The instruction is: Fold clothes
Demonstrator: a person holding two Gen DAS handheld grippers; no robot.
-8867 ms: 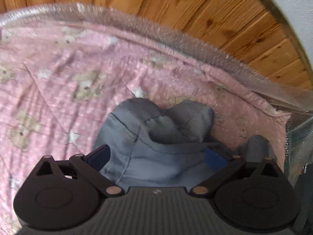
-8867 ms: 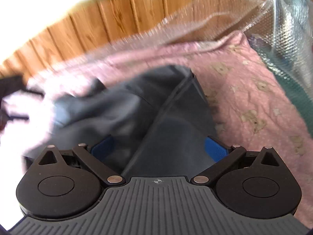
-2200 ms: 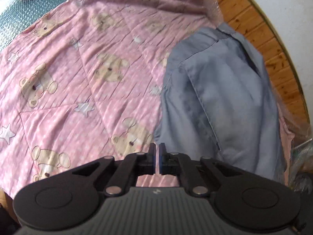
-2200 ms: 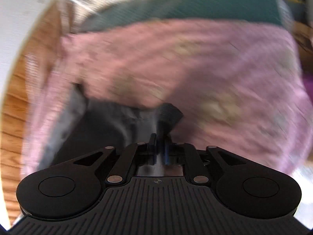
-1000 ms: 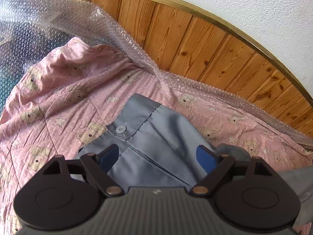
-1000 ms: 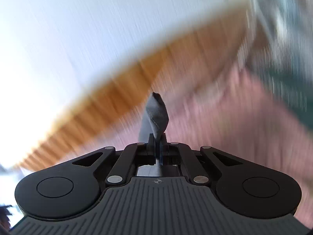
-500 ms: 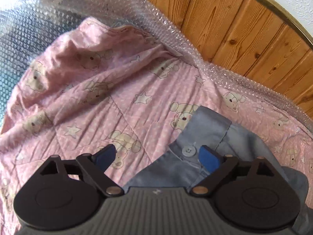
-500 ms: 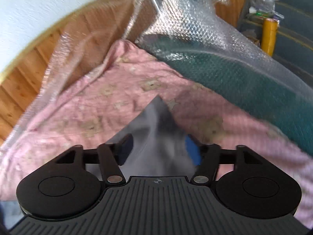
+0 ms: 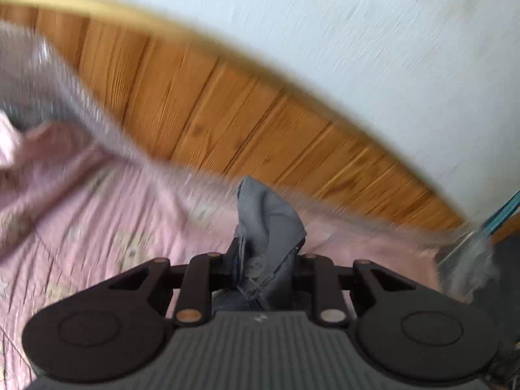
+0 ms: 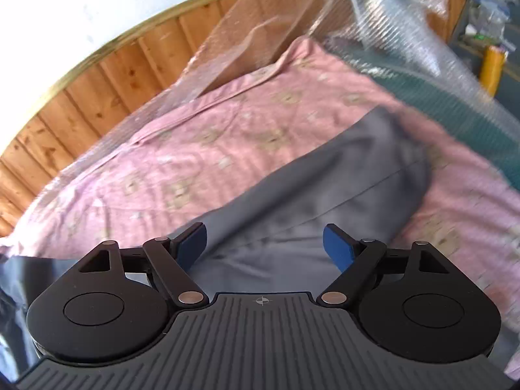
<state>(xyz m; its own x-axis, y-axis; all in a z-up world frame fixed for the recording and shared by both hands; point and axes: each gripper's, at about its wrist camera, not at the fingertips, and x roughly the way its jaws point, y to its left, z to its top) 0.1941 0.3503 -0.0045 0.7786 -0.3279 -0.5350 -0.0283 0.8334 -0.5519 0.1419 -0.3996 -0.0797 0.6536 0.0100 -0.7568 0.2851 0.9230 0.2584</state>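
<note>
Pink bedspread [image 10: 227, 149]; grey trousers [image 10: 325, 195] crumpled (button waistband bunched in left tongs [image 9: 266, 260]).

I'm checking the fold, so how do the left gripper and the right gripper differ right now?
The left gripper is closing with a bunch of the grey garment between its fingers; the right gripper is opening, with nothing between its blue pads. The left lifts cloth off the pink quilt; the right hangs over cloth lying flat. Both are at the same garment.

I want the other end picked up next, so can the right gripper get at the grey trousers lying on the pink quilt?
Probably yes: the right gripper is opening, nothing between its pads, and the grey trousers lie uncovered just ahead on the pink quilt.
</note>
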